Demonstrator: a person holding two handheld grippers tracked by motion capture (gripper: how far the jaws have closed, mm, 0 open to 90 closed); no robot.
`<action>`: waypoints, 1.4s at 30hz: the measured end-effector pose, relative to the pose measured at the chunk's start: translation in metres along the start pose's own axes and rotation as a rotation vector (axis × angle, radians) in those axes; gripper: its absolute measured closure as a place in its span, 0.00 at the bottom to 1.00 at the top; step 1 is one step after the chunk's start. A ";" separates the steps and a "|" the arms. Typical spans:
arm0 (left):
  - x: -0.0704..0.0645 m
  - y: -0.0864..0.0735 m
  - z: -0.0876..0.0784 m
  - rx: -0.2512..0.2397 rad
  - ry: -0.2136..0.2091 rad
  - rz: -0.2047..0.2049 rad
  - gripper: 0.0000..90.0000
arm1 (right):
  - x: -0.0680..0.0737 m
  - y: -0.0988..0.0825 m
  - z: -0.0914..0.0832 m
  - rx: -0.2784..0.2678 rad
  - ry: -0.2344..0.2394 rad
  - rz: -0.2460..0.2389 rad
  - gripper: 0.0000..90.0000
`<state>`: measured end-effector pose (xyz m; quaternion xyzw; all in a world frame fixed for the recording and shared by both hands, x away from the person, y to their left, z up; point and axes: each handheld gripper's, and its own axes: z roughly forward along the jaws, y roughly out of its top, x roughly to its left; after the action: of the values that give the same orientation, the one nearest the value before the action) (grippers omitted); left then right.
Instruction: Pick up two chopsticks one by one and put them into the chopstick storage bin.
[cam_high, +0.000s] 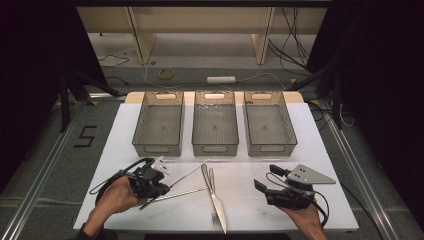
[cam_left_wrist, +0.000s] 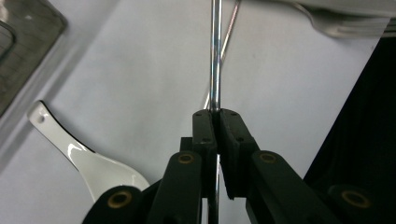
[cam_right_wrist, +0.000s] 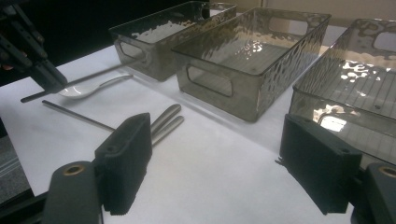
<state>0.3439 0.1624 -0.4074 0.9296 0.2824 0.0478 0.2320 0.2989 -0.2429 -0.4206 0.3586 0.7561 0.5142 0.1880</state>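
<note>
Left gripper (cam_left_wrist: 216, 122): pinching chopstick (cam_left_wrist: 215, 56), frame centre | right gripper (cam_right_wrist: 210, 168): spread, empty, lower frame | spoon (cam_left_wrist: 79, 156): lower left

White table (cam_high: 310, 165) carries three grey bins (cam_high: 215, 131) (in a row), cutlery (cam_high: 214, 192), a white spoon (cam_left_wrist: 84, 158).

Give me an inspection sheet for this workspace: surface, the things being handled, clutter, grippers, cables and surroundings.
Surface: white table top, no spills seen.
Job's things: metal chopstick clamped in the left hand-held gripper; second chopstick, fork, knife and white spoon lying loose; three clear bins in a row, empty.
Clutter: nothing seen.
Grippers: left shut on the chopstick; right hand-held gripper open, holding nothing.
Cables: one trails from each gripper; more on the floor beyond.
Surroundings: dark curtains, tape roll, power strip.
</note>
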 end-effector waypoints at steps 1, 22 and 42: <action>0.003 0.001 -0.001 -0.013 0.003 -0.006 0.94 | 0.000 0.000 0.000 -0.001 -0.002 0.000 0.29; 0.049 0.027 -0.034 -0.246 0.094 -0.158 0.95 | -0.002 0.001 -0.002 -0.025 -0.026 0.008 0.26; 0.107 0.041 -0.046 -0.368 0.213 -0.294 0.94 | -0.001 0.001 -0.002 -0.027 -0.020 0.000 0.26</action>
<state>0.4439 0.2099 -0.3525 0.8105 0.4237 0.1617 0.3707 0.2987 -0.2447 -0.4191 0.3614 0.7471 0.5206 0.2003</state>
